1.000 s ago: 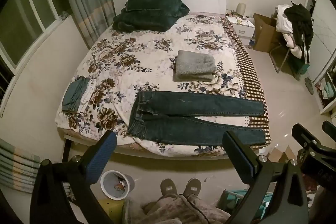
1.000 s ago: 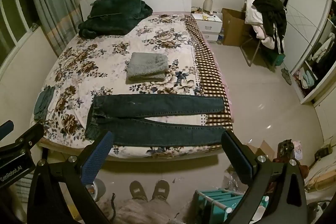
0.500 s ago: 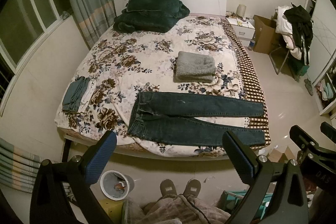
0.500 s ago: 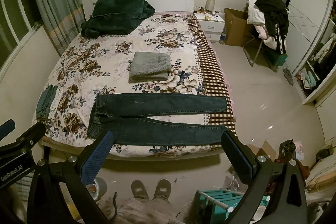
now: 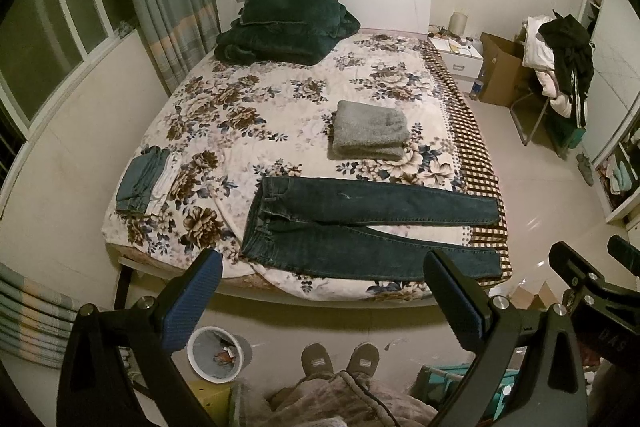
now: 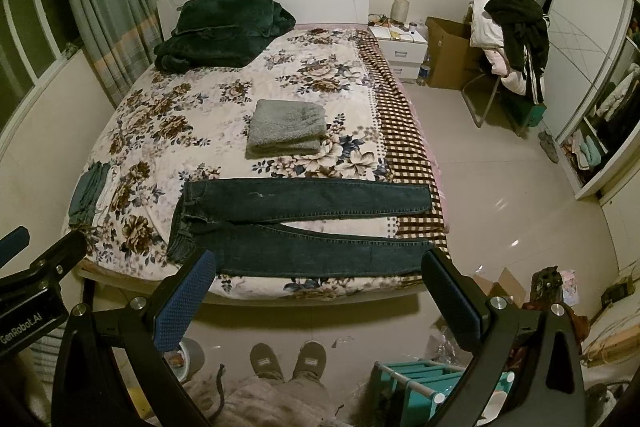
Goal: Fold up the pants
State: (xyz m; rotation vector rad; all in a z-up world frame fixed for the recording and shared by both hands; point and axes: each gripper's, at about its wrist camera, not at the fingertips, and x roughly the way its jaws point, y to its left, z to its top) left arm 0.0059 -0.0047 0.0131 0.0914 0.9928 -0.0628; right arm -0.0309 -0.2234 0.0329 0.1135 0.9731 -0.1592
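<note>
Ahead of both tools, the dark blue denim pants (image 5: pixel 360 227) lie flat across the floral bedspread (image 5: pixel 248 131), legs spread, presumably laid out for folding. Left gripper (image 5: pixel 320 295) and right gripper (image 6: pixel 316 291) hang released, empty. "GenRobot.AI" marks the left tool's body.

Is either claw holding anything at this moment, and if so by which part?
Nothing is held. Left claw and right claw are both open, above the floor; the jeans lie untouched on the bed.
</note>
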